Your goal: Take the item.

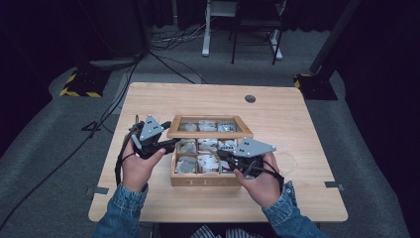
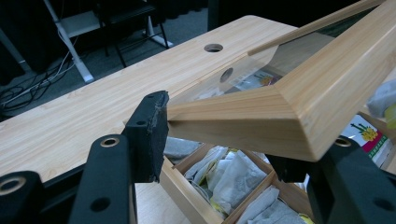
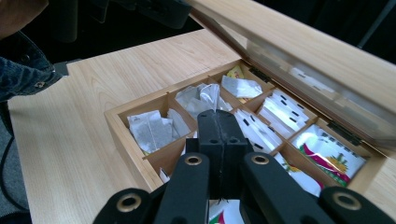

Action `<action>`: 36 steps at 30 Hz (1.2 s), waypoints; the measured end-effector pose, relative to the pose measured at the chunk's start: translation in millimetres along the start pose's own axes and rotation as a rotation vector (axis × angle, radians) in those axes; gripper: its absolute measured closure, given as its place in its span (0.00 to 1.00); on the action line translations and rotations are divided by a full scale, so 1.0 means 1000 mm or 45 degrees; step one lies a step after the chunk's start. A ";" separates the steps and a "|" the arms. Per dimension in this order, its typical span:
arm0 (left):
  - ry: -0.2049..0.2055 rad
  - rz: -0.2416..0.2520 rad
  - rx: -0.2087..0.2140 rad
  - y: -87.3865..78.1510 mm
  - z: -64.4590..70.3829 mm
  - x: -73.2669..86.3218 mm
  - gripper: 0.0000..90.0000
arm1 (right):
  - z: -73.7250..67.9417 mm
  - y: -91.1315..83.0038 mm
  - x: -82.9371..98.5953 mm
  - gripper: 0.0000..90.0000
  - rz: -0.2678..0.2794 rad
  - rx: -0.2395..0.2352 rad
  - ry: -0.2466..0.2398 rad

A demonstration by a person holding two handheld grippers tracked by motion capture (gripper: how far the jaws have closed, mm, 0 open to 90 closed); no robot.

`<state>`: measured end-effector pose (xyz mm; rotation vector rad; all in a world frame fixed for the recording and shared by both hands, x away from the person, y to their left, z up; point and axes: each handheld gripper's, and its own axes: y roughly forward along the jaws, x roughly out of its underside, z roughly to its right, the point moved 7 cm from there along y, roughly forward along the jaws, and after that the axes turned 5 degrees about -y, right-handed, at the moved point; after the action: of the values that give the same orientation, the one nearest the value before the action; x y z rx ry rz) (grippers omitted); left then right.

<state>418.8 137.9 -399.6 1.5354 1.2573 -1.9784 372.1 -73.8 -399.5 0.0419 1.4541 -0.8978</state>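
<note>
1. While the right gripper (image 3: 219, 135) hovers low over the tea box (image 1: 205, 179), its jaws are pressed together, empty.
2. Beyond it, tea bags (image 3: 152, 130) fill the wooden compartments.
3. Farther off, the left gripper (image 2: 219, 140) clamps the raised glass lid (image 2: 299, 107) by its frame corner.

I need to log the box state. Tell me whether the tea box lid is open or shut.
Open, partway: the lid is raised off the tea box, its corner between the jaws of the left gripper, and tea bags show in the compartments below.
</note>
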 end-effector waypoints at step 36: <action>0.011 -0.008 -0.013 0.001 0.000 0.001 0.50 | 0.054 -0.086 0.051 1.00 0.051 0.150 0.221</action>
<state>419.3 137.2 -400.9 1.5380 1.2753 -1.9681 363.4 -187.0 -392.2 0.2410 1.5536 -0.9645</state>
